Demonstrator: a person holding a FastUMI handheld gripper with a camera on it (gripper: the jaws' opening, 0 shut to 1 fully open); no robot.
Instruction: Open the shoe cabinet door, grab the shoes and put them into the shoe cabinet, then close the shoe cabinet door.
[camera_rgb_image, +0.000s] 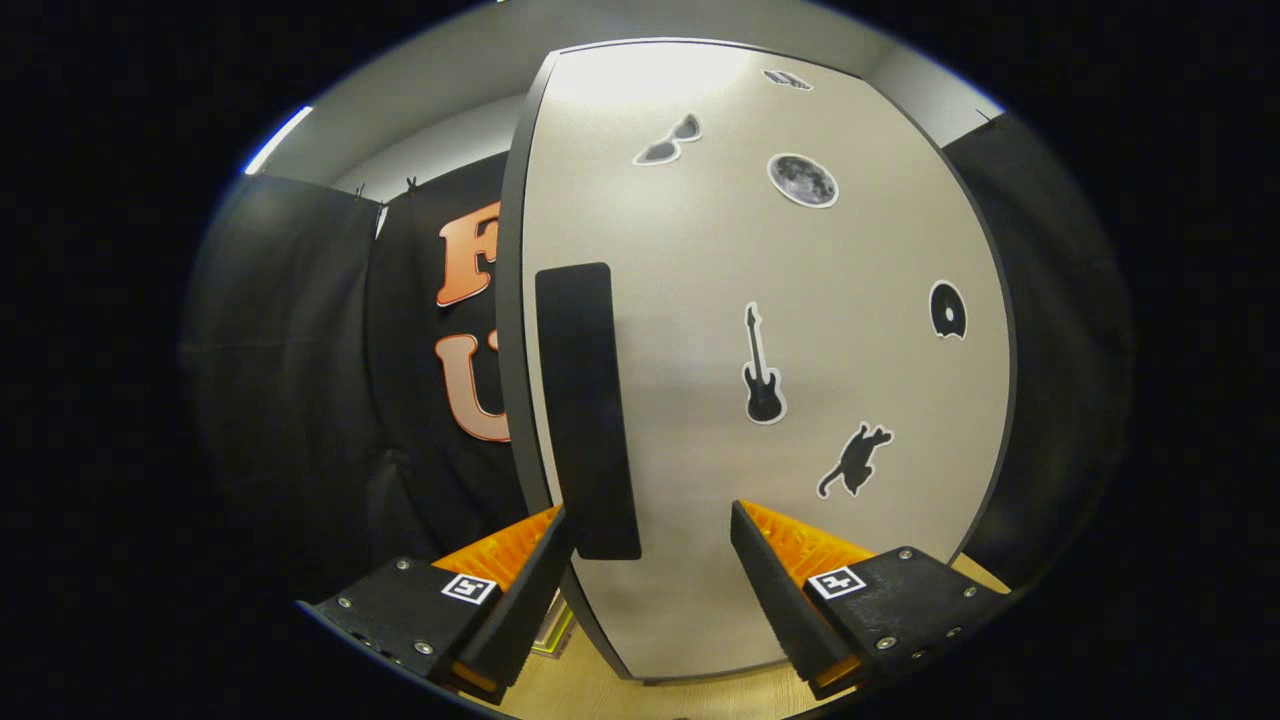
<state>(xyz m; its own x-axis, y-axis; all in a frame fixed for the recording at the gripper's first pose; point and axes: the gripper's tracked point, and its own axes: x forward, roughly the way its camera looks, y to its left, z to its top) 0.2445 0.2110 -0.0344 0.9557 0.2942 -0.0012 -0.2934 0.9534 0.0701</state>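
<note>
A beige shoe cabinet door (740, 300) with a dark rim stands close in front of me, upright and covered with small stickers. A long black vertical handle (586, 410) runs down its left side. My gripper (650, 525) is open, its fingers spread wide. The handle's lower end sits between the fingers, close to the left fingertip (550, 540). The right fingertip (745, 530) lies against or just before the door face. Nothing is gripped. I cannot tell whether the door is ajar.
Black cloth wall (300, 400) hangs left and right of the cabinet. A light wooden floor (600, 690) shows below the door's bottom edge. A grey ceiling or wall (430, 110) lies above.
</note>
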